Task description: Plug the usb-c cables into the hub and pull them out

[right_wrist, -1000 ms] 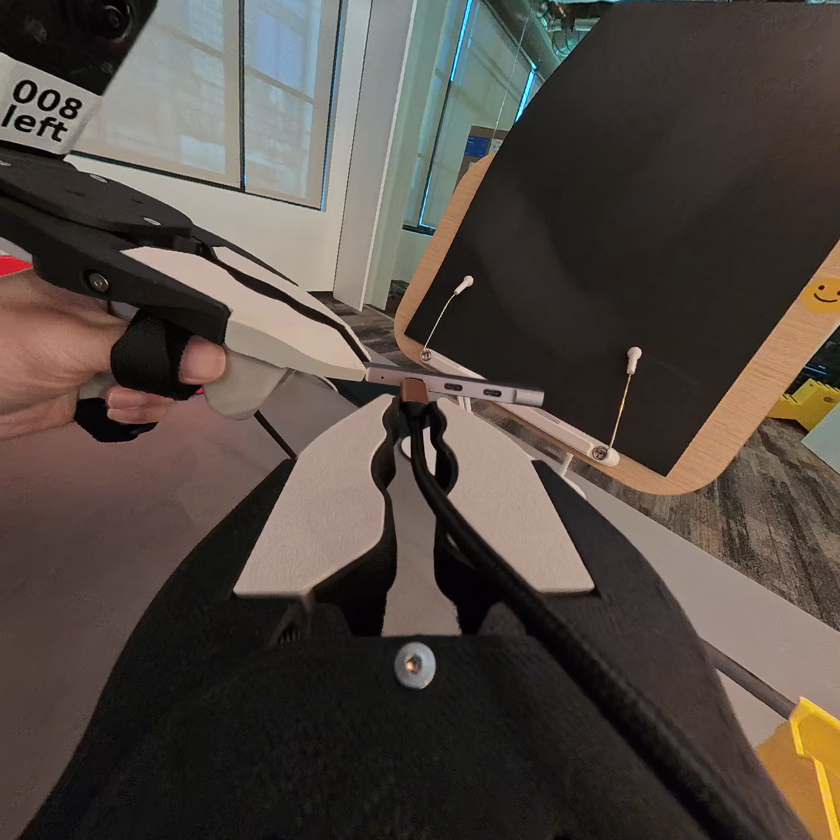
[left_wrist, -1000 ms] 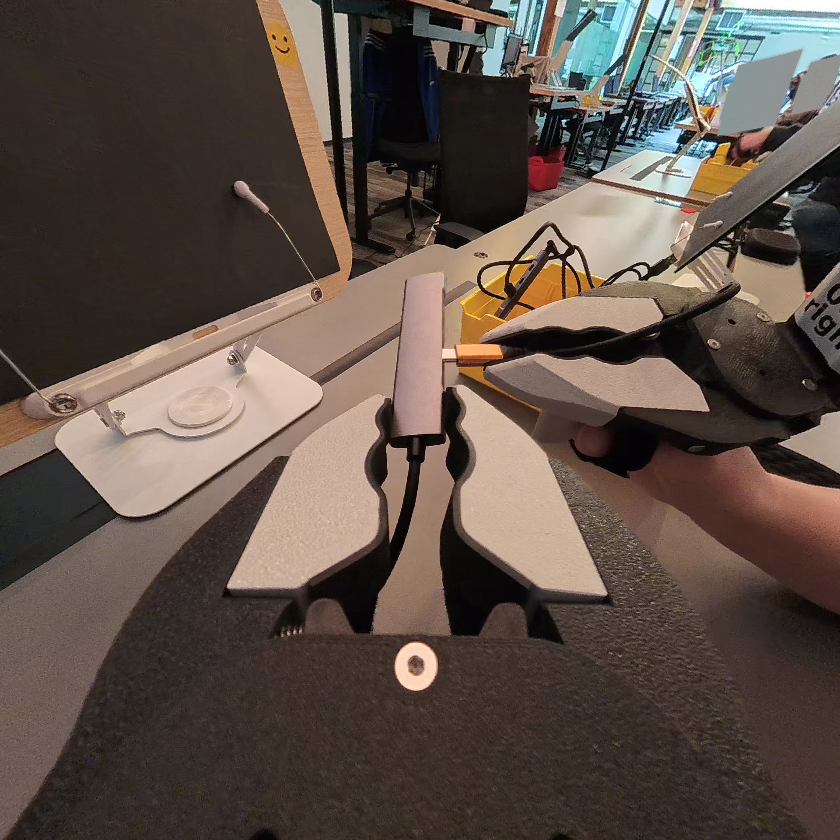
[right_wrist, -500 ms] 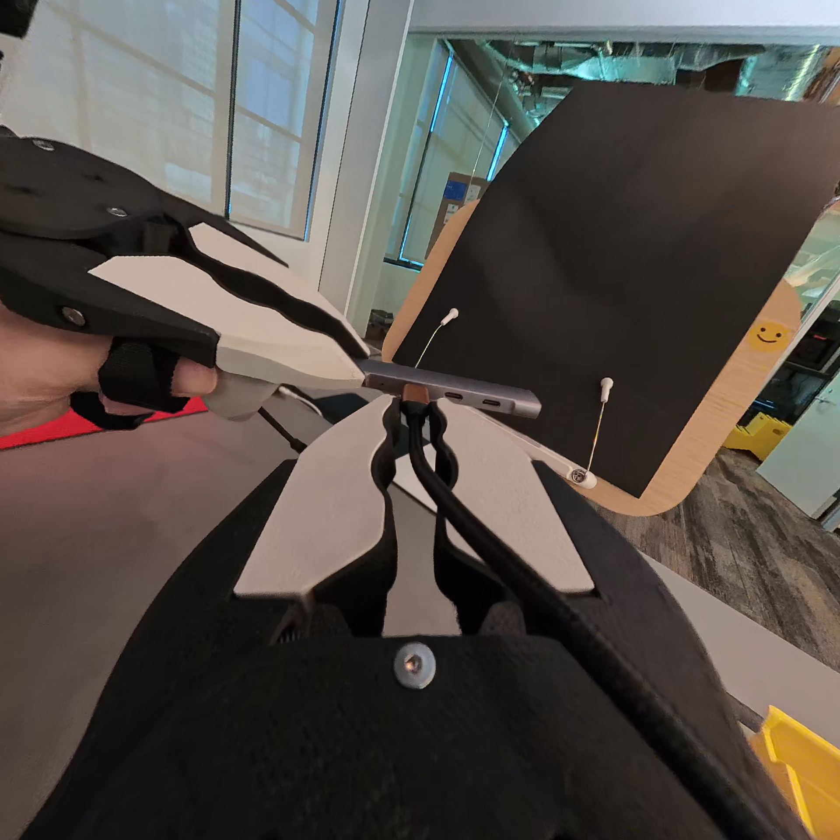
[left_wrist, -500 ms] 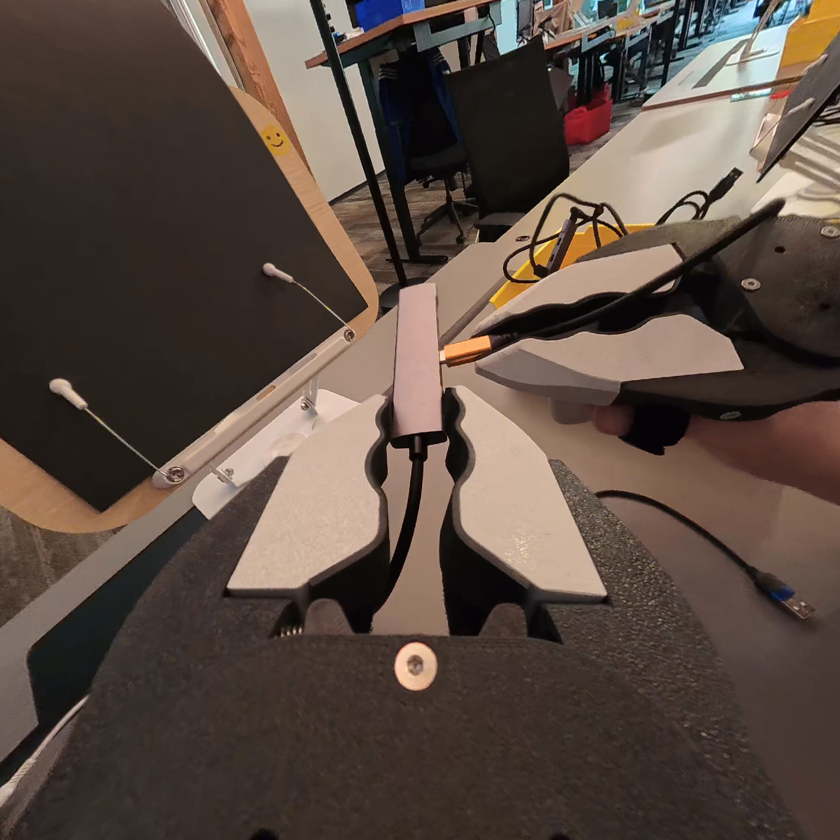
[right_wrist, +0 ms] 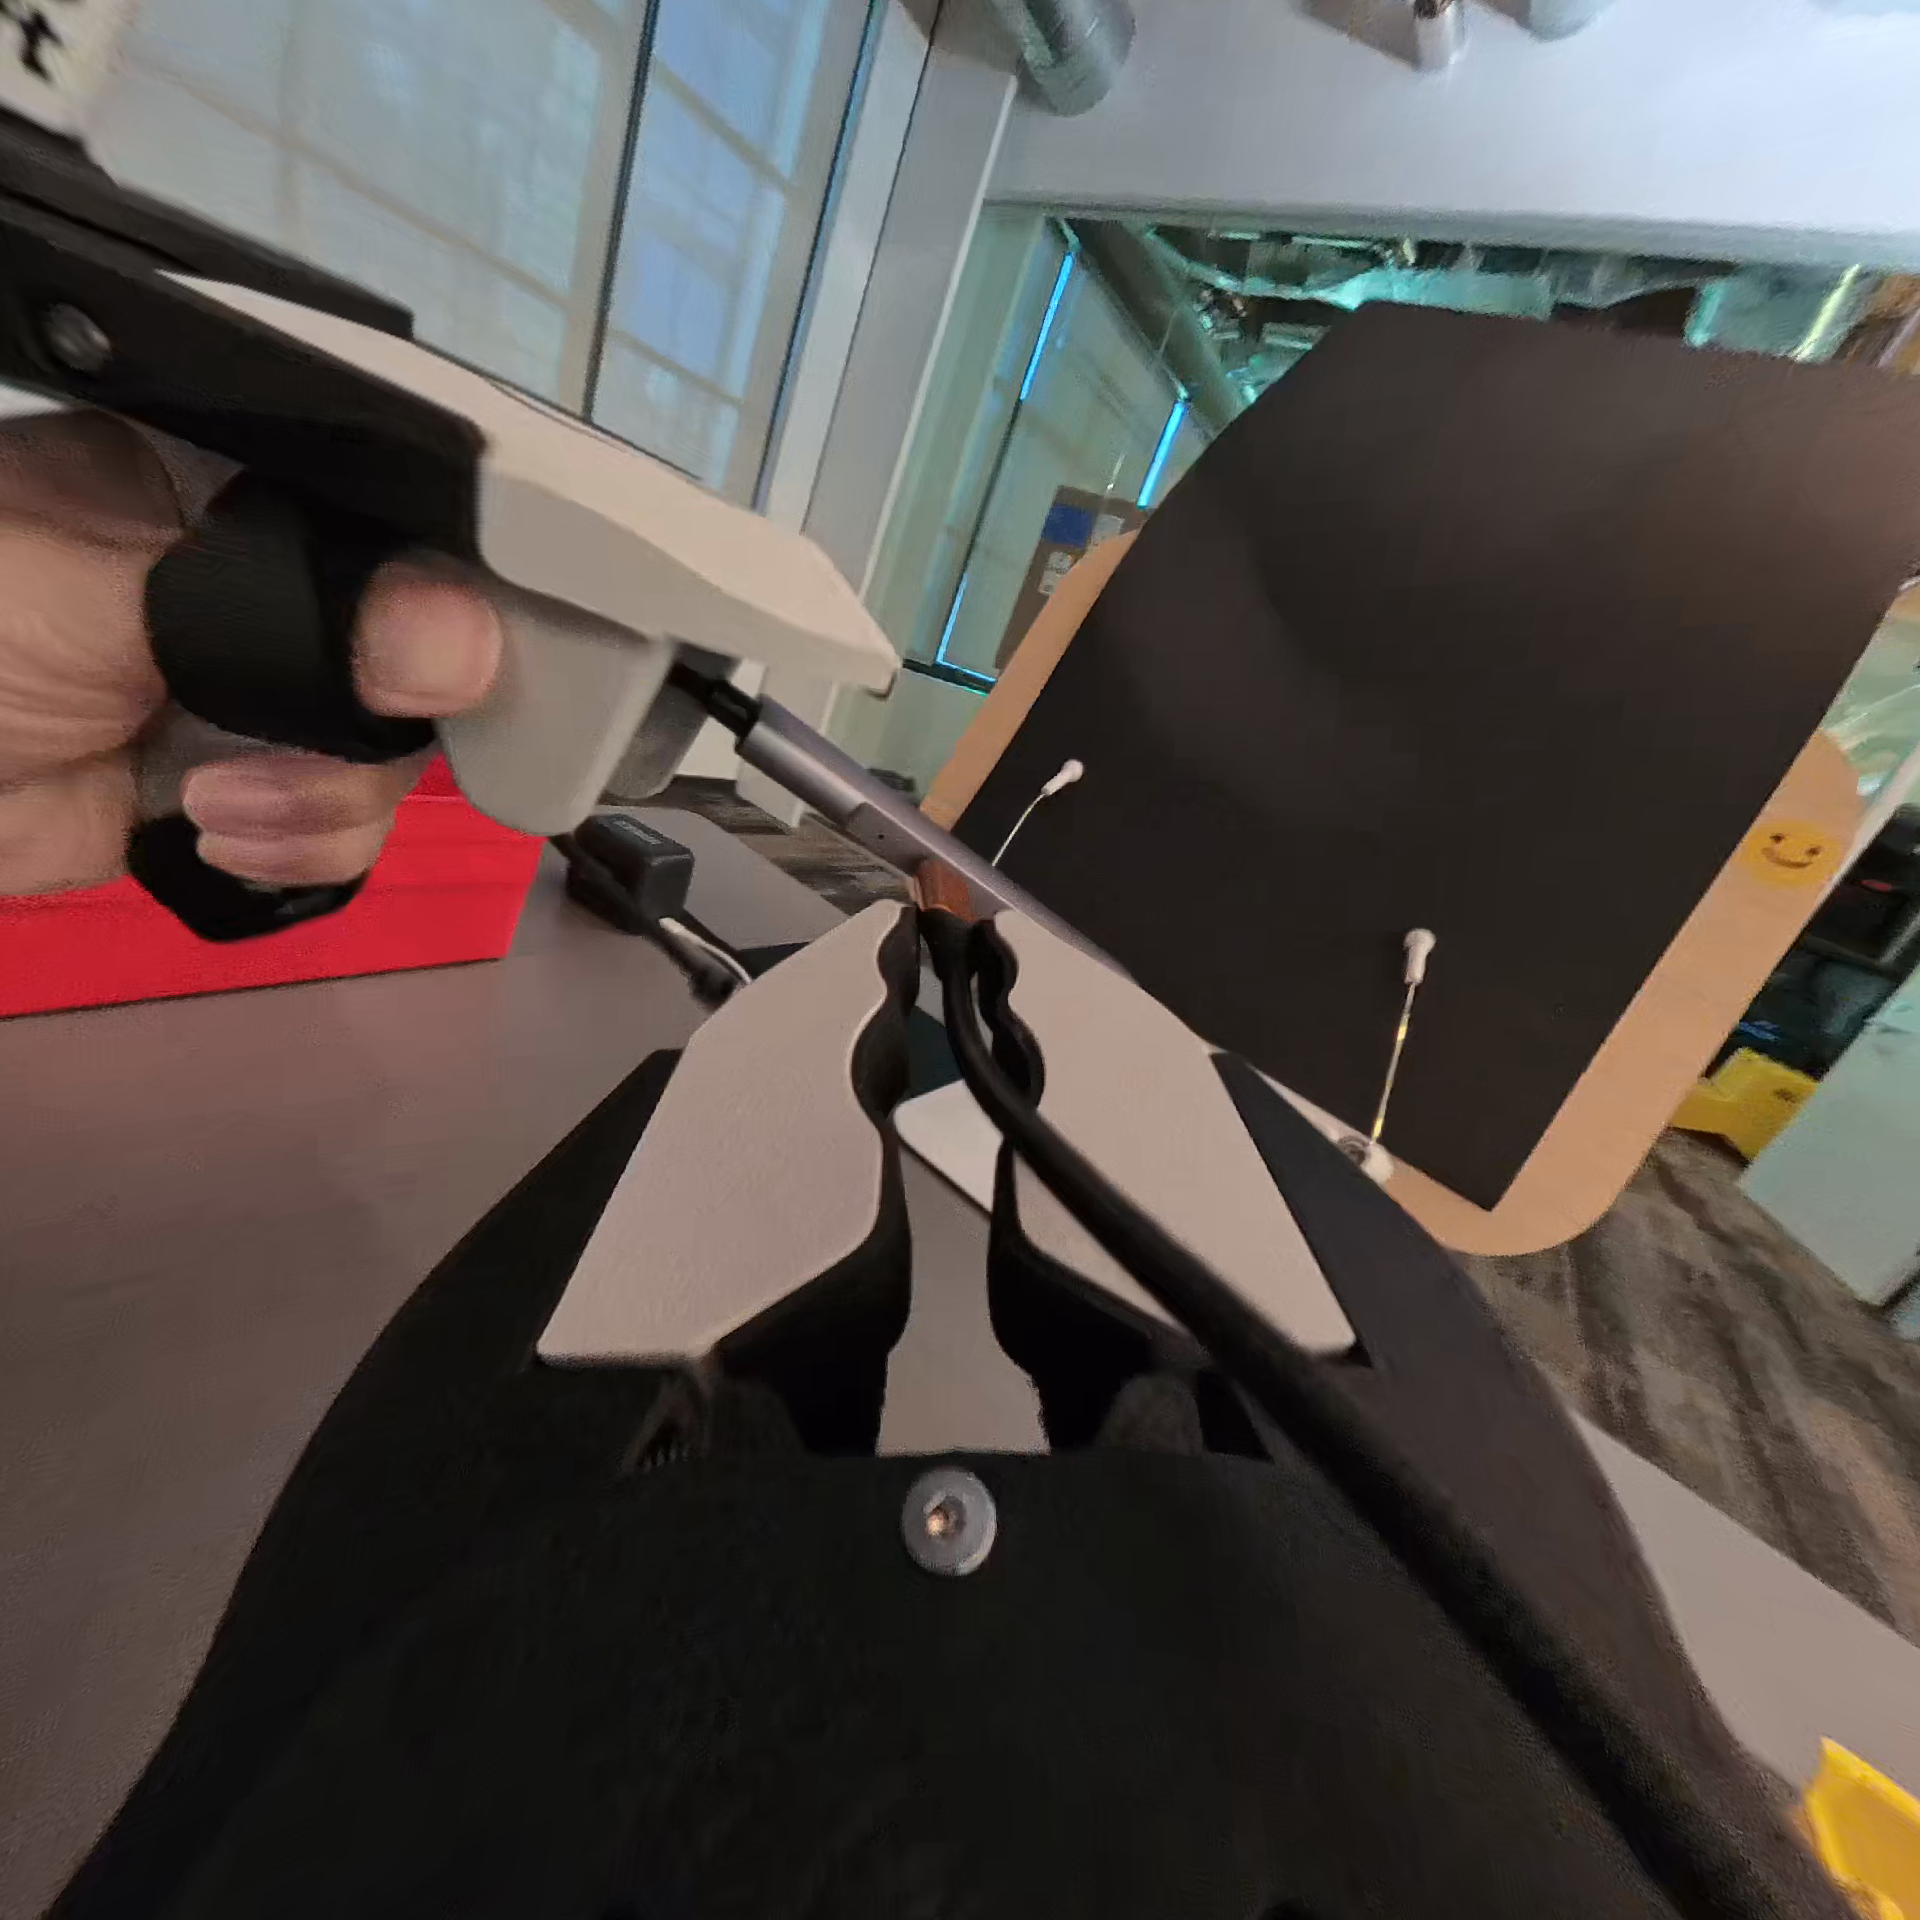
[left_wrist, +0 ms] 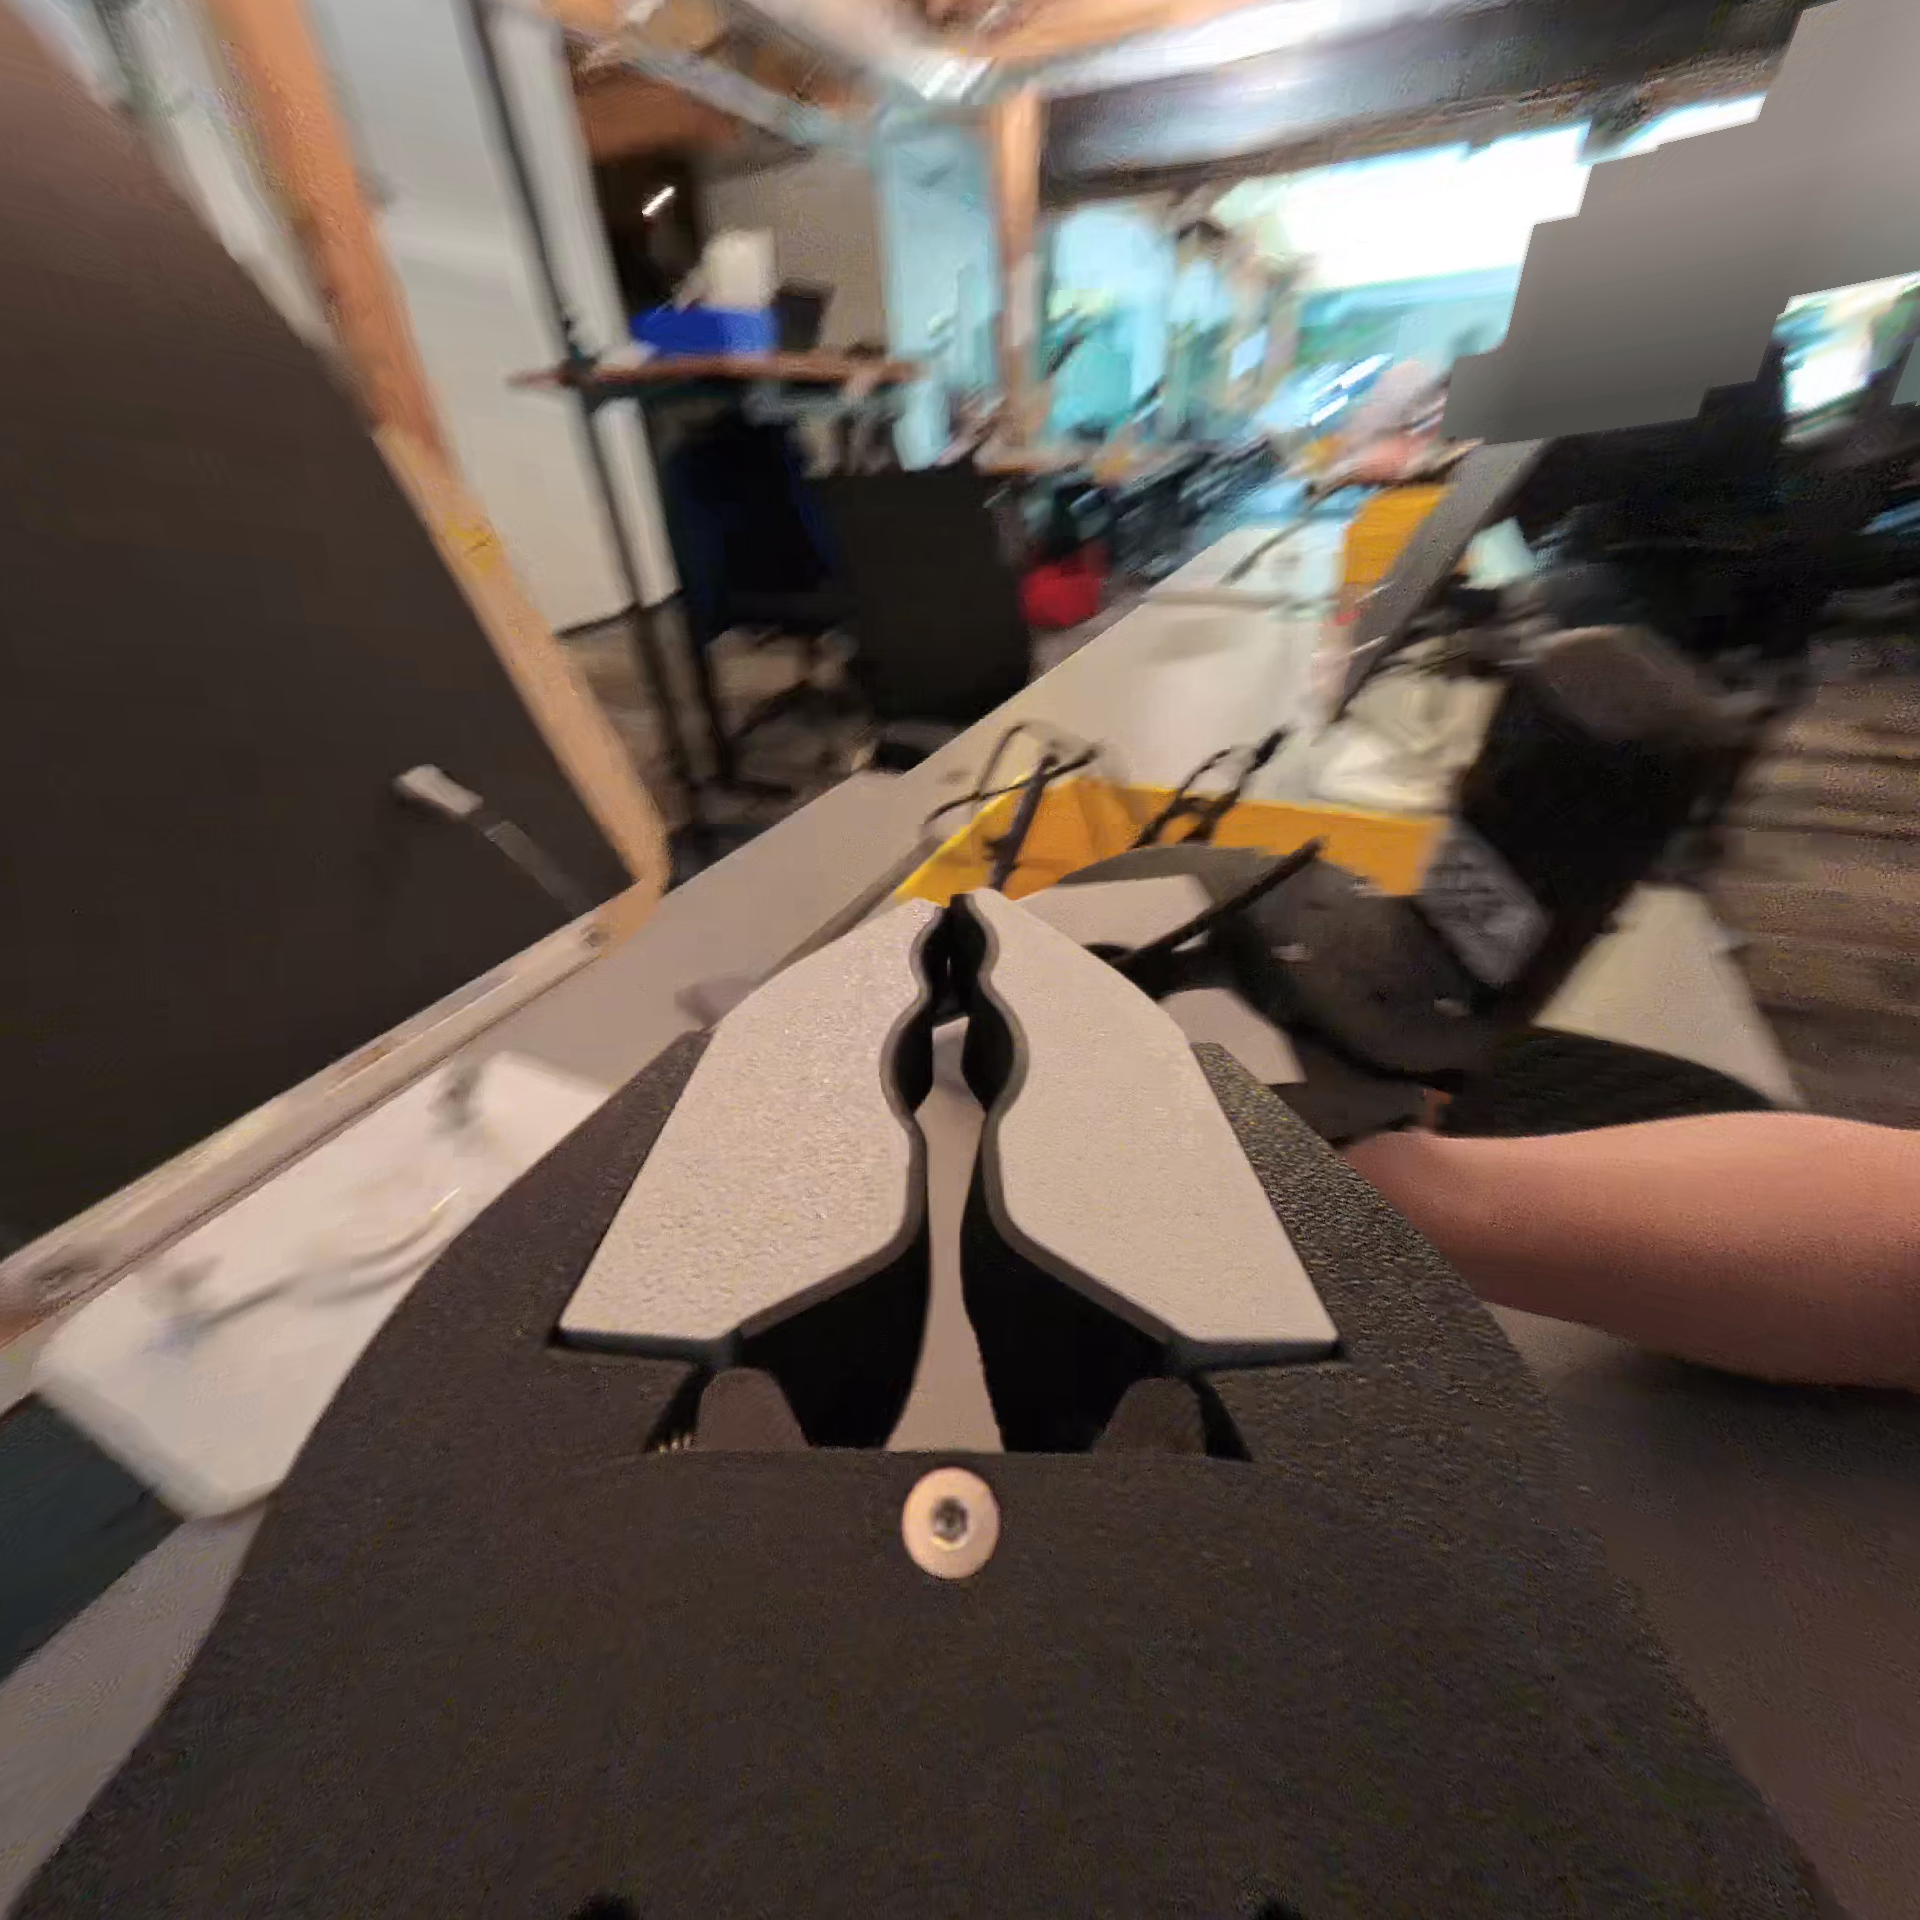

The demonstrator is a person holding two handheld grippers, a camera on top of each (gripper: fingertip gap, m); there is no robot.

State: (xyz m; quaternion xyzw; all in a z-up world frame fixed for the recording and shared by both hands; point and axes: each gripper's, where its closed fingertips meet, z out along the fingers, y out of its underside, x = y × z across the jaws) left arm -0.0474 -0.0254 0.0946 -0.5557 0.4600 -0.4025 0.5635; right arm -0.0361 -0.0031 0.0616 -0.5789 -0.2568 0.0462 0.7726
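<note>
one grey tabletop point(right_wrist: 312, 1091) fills the lower part of both views. on its far side stands one large black board with a light wooden rim point(right_wrist: 1455, 727), tilted back, bearing two white-tipped pins point(right_wrist: 1065, 774) and one yellow smiley sticker point(right_wrist: 1792, 847).

there are two grippers, each black with pale grey fingers. the left gripper point(left_wrist: 956, 912) has its fingers drawn together to a thin wavy slit, and its own blurred view shows nothing between them. the right gripper point(right_wrist: 935, 920) is narrow, pinching one black usb-c cable point(right_wrist: 1091, 1174) just behind its copper-coloured plug point(right_wrist: 943, 891); the cable runs back between the fingers.

one flat red box point(right_wrist: 260, 935) lies on the table behind the left gripper. one yellow plastic bin point(left_wrist: 1309, 831) sits beyond the grippers, holding a tangle of black cables point(left_wrist: 1018, 790), too blurred to count.

one slim grey metal hub point(right_wrist: 873, 826) hangs in the air, slanting. its upper end sits under the left gripper, where contact cannot be told. the copper plug meets its side.
</note>
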